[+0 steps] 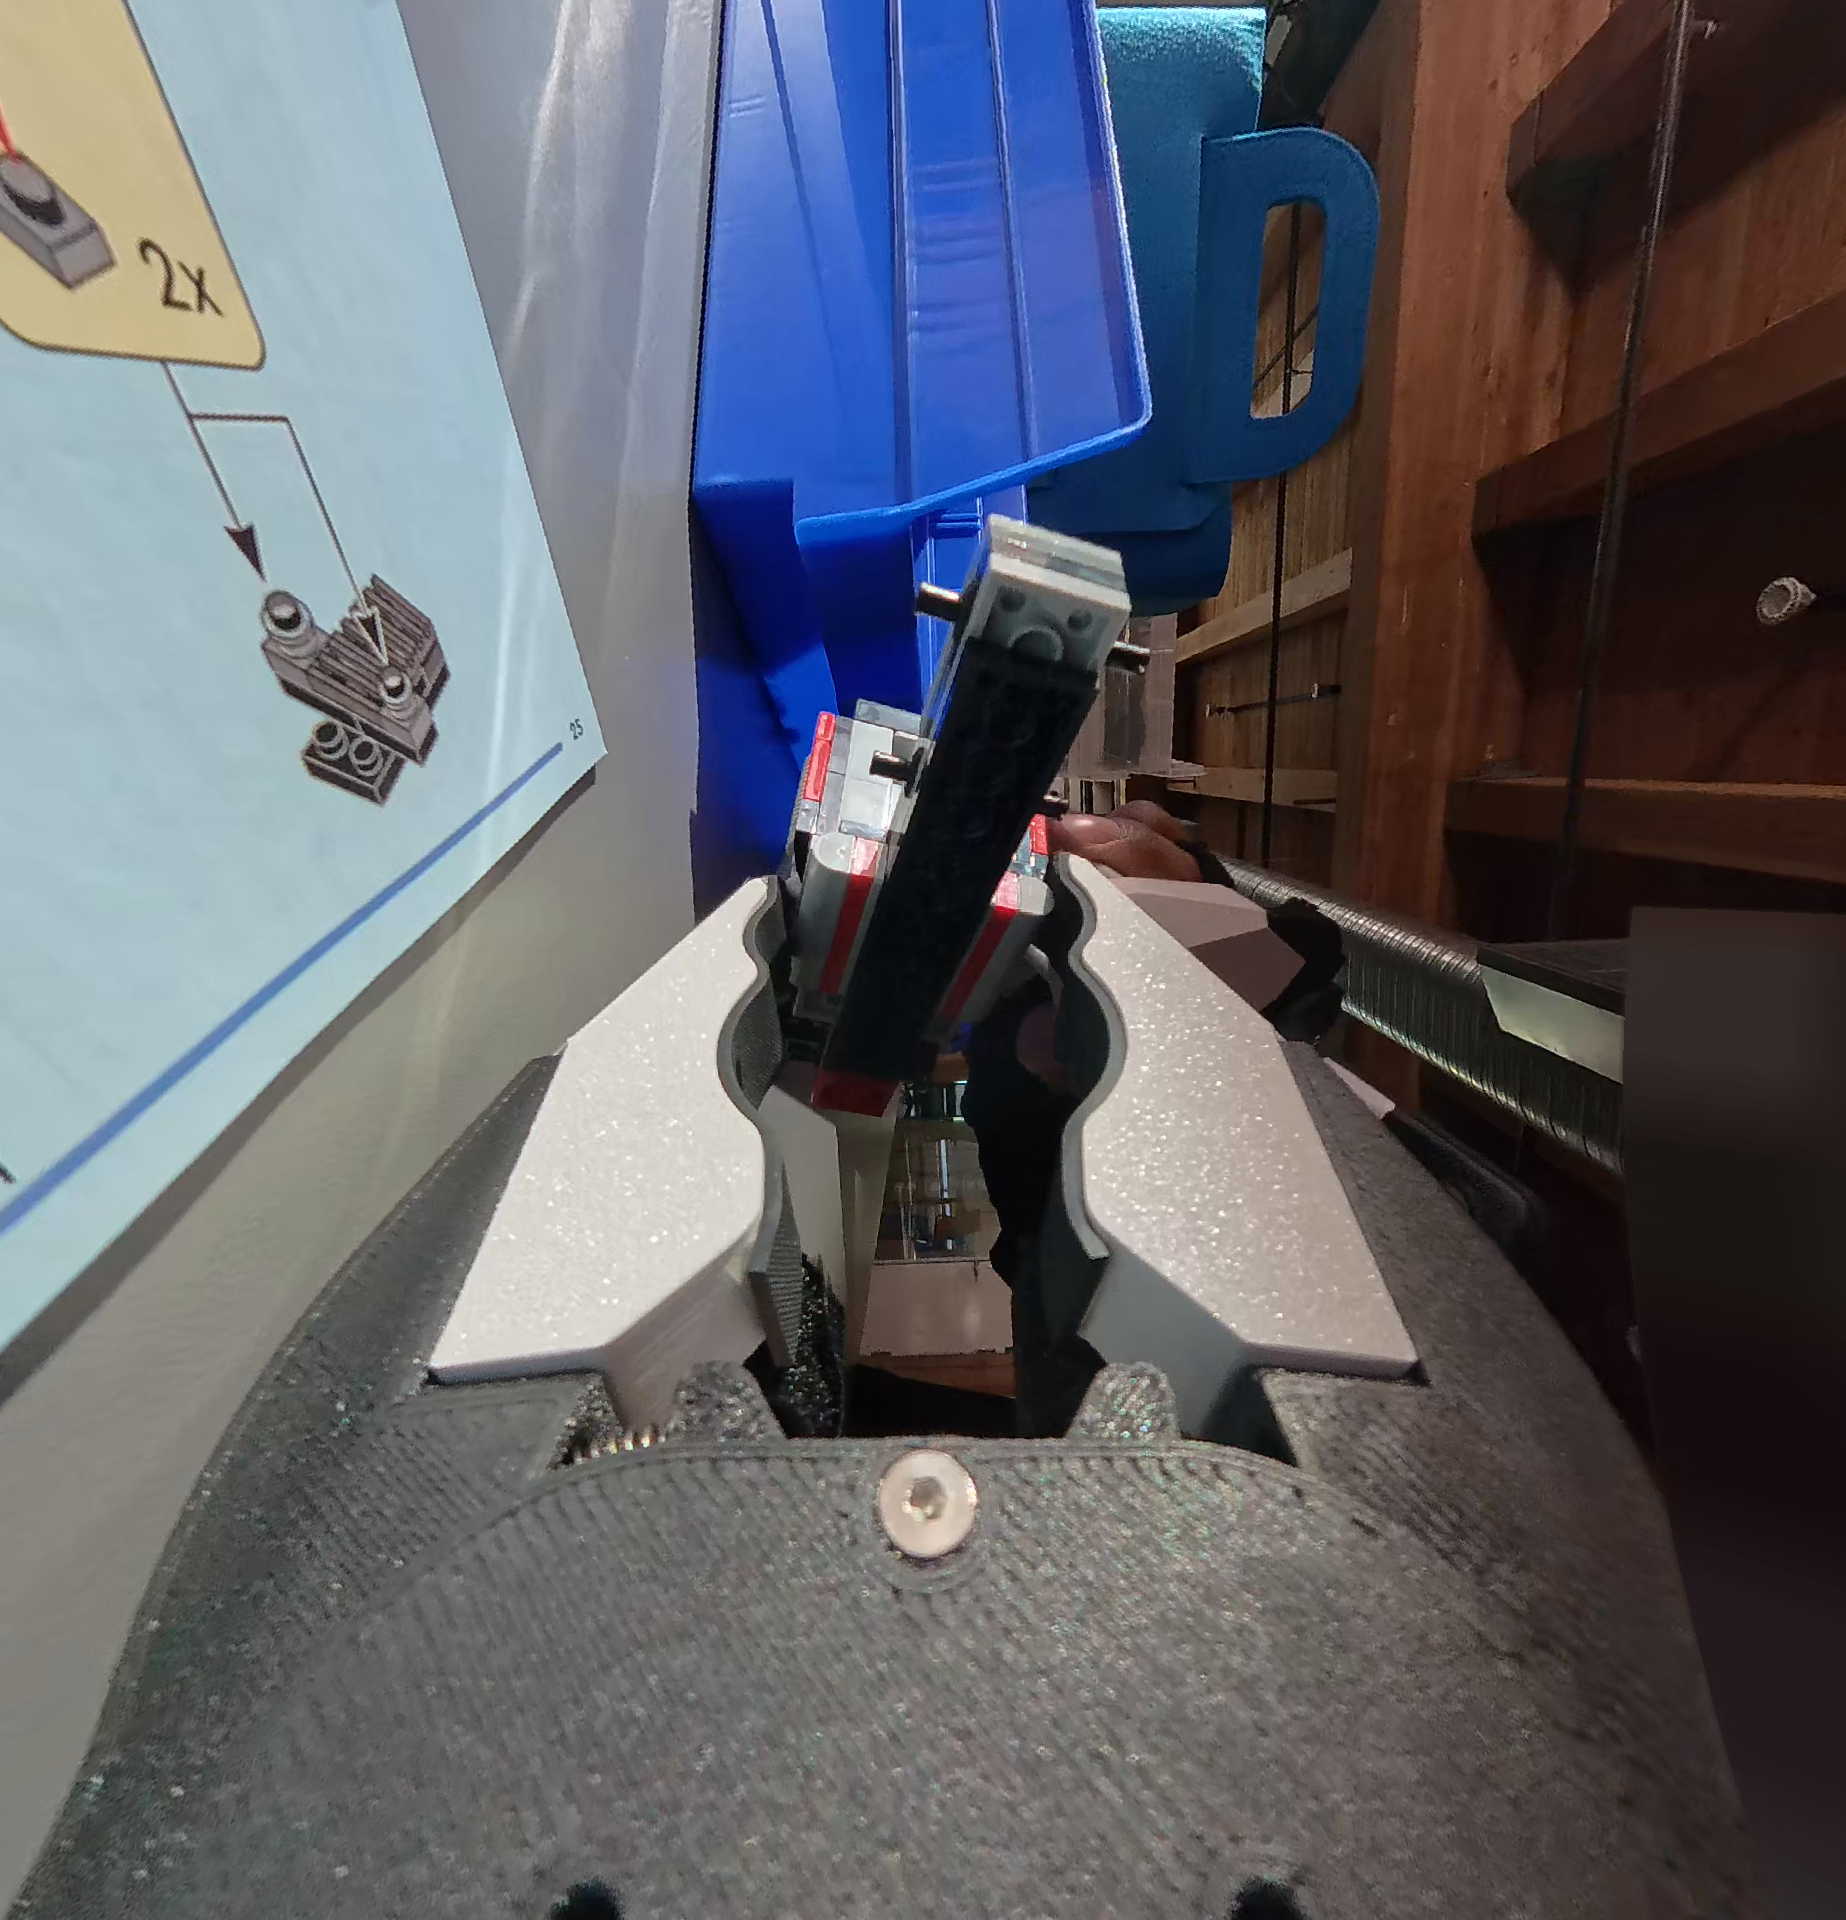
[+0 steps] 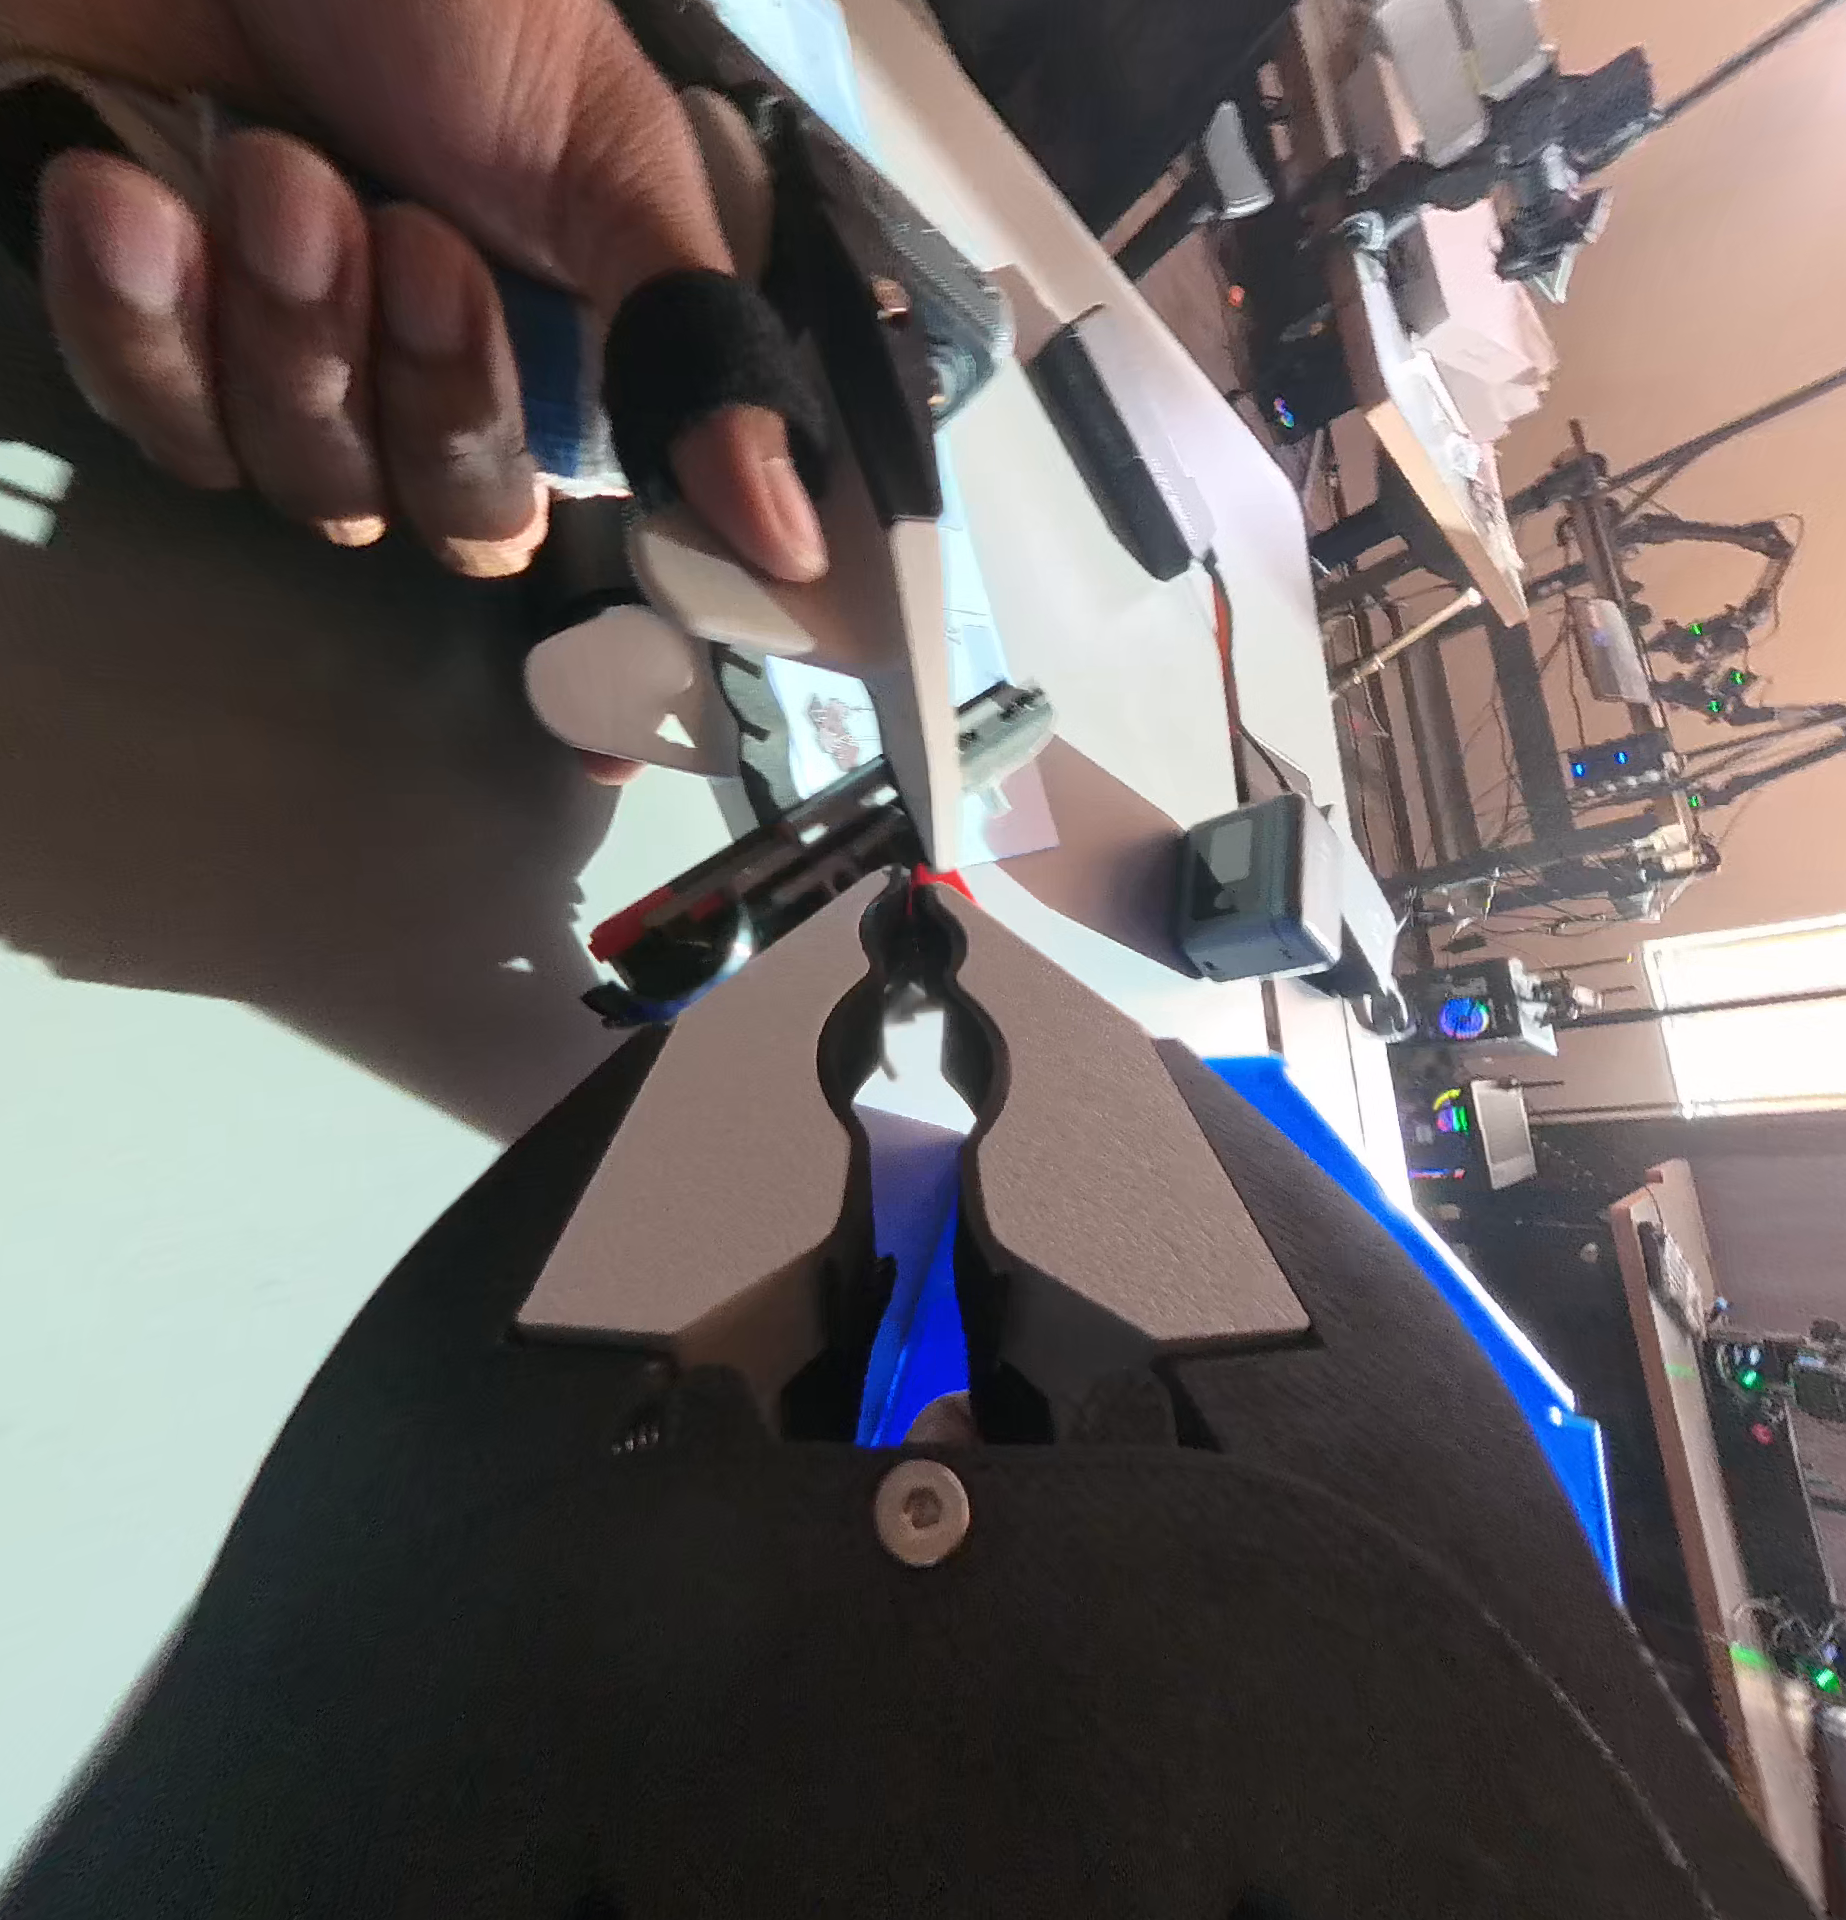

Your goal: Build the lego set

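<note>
My left gripper (image 1: 919,894) is shut on a partly built lego model (image 1: 971,831) of black, grey and red bricks. A long black plate with a grey end sticks out past the silver fingers (image 1: 638,1122). In the right wrist view a hand (image 2: 379,312) holds that left gripper (image 2: 805,800) with the model (image 2: 732,894) in it. My right gripper (image 2: 917,904) has its tips pressed together on a small red piece (image 2: 927,881) at the model's edge. I cannot tell whether the piece is joined to the model.
An open instruction booklet (image 1: 223,623) lies at the left. A blue plastic bin (image 1: 898,312) stands behind the model, with wooden shelving (image 1: 1573,520) to its right. A small black box (image 2: 1262,883) sits on the white table (image 2: 1106,499). Benches with electronics (image 2: 1625,727) are beyond.
</note>
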A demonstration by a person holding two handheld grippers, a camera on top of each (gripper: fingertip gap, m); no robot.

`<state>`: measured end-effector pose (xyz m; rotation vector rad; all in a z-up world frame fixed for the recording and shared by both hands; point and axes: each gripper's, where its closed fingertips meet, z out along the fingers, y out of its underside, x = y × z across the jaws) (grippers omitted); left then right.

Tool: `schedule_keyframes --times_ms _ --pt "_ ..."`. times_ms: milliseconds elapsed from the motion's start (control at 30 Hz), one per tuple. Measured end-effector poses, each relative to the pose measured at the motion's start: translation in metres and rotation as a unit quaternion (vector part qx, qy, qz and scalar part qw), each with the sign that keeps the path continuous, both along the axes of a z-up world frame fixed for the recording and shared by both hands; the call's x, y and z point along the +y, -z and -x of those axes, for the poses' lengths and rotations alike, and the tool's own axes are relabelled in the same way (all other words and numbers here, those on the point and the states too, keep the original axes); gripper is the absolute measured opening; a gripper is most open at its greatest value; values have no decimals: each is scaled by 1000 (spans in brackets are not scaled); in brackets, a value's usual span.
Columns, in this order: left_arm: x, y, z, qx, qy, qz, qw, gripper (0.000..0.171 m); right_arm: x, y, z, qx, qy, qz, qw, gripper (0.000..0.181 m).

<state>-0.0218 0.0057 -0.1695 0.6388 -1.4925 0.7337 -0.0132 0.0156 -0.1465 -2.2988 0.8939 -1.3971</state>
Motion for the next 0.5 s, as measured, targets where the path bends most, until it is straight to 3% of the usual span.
schedule_keyframes --times_ms 167,267,500 --pt "-1 0 -5 -1 -6 1 1000 50 -13 -18 36 -2 55 -63 996 11" --pt "0 -1 -4 -4 -5 3 1000 50 -20 -12 70 17 107 -119 987 11" --pt "0 -6 3 -13 1 19 1000 50 -37 46 100 68 241 -186 950 17"
